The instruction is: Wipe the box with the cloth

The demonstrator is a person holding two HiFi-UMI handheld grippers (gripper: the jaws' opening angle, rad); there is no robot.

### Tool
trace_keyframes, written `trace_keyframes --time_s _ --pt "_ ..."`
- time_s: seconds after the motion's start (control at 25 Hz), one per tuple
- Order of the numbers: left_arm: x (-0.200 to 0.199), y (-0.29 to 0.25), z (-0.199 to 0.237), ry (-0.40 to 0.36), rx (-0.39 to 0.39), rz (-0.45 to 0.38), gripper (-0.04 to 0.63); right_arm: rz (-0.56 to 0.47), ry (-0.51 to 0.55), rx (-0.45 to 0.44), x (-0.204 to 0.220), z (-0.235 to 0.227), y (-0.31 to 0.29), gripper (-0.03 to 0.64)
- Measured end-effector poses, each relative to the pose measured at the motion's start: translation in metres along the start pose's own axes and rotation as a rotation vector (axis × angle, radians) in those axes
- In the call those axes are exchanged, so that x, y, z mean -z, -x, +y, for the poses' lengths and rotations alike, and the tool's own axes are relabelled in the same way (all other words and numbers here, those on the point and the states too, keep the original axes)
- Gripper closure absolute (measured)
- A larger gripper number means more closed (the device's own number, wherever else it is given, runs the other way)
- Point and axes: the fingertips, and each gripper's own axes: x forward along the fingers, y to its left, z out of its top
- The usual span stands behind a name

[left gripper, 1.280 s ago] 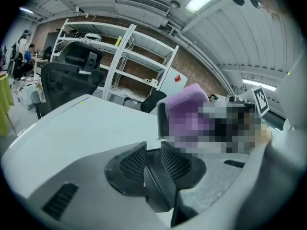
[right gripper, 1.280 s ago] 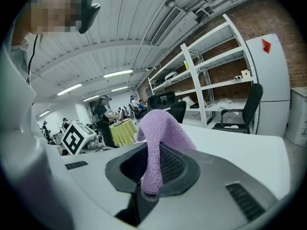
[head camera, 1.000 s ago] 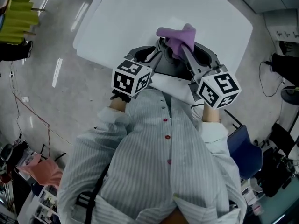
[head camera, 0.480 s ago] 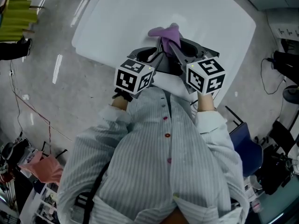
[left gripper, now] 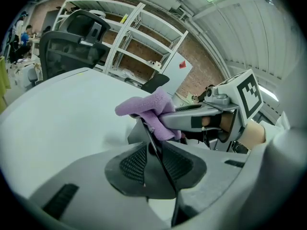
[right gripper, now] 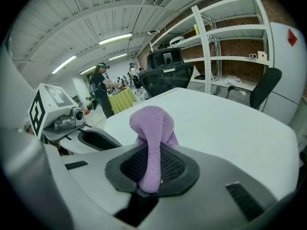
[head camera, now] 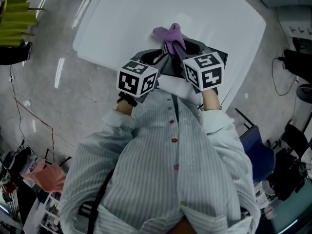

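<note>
My right gripper (head camera: 176,47) is shut on a purple cloth (head camera: 168,33), which bulges out past its jaws (right gripper: 152,143). The cloth (left gripper: 148,110) rests against the top edge of a dark grey box (head camera: 168,65) near the white table's (head camera: 146,18) front edge. My left gripper (head camera: 163,60) is shut on a thin dark wall of the box (left gripper: 135,132), which runs between its jaws. The two grippers almost touch, with the right gripper (left gripper: 165,121) crossing just beyond the left one's tips. Most of the box is hidden behind the marker cubes.
The table's far half stretches beyond the cloth. A black office chair (left gripper: 72,47) and white shelves (left gripper: 139,37) stand behind it. A blue chair (head camera: 256,155) is at the right, and a yellow-green item (head camera: 19,13) is on the floor at far left. A person (right gripper: 100,87) stands far off.
The right gripper has swung left with the cloth, closing in on the left gripper. The cloth has slid left along the box. The left gripper has stayed put.
</note>
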Motion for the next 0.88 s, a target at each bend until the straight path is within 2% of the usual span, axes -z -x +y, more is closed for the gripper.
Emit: trace_keyframes --time_s 0.4,0.88 --pt "0.000 0.000 0.000 -0.016 -0.009 0.019 0.511 0.037 -0.013 0.049 0.015 -0.019 0.013 0.571" --pt "0.000 -0.002 -0.001 -0.036 -0.023 0.033 0.511 0.063 -0.064 0.166 0.040 -0.058 0.050 0.572"
